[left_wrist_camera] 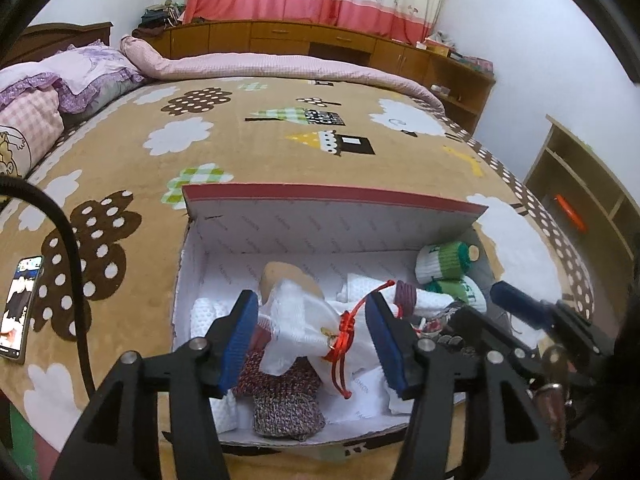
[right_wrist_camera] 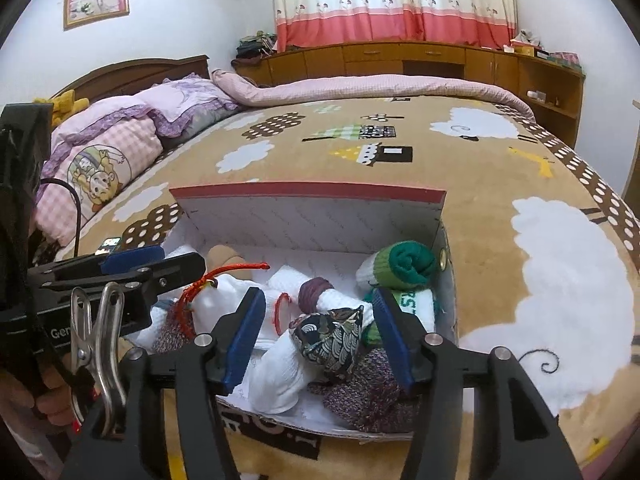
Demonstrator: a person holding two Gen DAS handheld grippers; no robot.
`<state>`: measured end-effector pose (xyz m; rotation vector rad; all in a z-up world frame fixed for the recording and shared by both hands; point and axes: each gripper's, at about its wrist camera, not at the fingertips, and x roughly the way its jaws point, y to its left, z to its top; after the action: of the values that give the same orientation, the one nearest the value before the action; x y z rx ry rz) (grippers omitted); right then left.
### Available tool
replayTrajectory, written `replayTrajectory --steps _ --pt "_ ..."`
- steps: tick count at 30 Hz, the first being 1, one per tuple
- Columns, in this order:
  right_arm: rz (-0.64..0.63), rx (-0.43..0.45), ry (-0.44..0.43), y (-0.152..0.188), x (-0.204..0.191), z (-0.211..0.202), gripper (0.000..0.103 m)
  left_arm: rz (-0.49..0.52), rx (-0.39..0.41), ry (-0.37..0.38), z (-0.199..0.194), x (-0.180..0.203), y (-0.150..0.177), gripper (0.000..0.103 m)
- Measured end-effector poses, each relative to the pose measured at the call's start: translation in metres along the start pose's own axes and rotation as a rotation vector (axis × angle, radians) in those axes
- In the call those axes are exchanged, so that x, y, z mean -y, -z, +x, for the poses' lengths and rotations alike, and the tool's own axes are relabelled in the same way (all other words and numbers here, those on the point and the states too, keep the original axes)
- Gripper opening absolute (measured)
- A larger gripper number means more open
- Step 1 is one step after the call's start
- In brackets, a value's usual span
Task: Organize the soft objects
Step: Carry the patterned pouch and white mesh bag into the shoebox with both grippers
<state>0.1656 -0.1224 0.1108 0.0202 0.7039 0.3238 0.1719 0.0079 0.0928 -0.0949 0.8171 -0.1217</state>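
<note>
An open shoebox (left_wrist_camera: 320,228) (right_wrist_camera: 312,216) sits on the bed and holds soft items. My left gripper (left_wrist_camera: 316,340) is open over the box, its blue pads on either side of a white mesh pouch (left_wrist_camera: 304,320) with a red cord (left_wrist_camera: 346,324). Below it lies a maroon knit piece (left_wrist_camera: 284,404). My right gripper (right_wrist_camera: 320,336) is open around a dark patterned pouch (right_wrist_camera: 332,336), which rests on a white sock (right_wrist_camera: 280,372). Rolled green-and-white socks (right_wrist_camera: 404,268) (left_wrist_camera: 444,260) lie at the box's right end. The left gripper (right_wrist_camera: 132,264) also shows in the right wrist view.
The box lid (right_wrist_camera: 308,196) stands upright at the back. The bed has a tan patterned blanket (left_wrist_camera: 240,128). A phone (left_wrist_camera: 20,308) lies on it at the left. Pillows (right_wrist_camera: 104,152) sit at the headboard. Wooden cabinets (left_wrist_camera: 320,40) and a shelf (left_wrist_camera: 584,184) stand beyond.
</note>
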Motion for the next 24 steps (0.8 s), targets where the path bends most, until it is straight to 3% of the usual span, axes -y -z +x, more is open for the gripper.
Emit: replayTrajectory --steps 24 --pt "0.007 0.006 0.000 0.0006 -0.0007 -0.0072 0.057 0.011 0.005 -0.026 -0.0091 0.0072 0.0028 0.060"
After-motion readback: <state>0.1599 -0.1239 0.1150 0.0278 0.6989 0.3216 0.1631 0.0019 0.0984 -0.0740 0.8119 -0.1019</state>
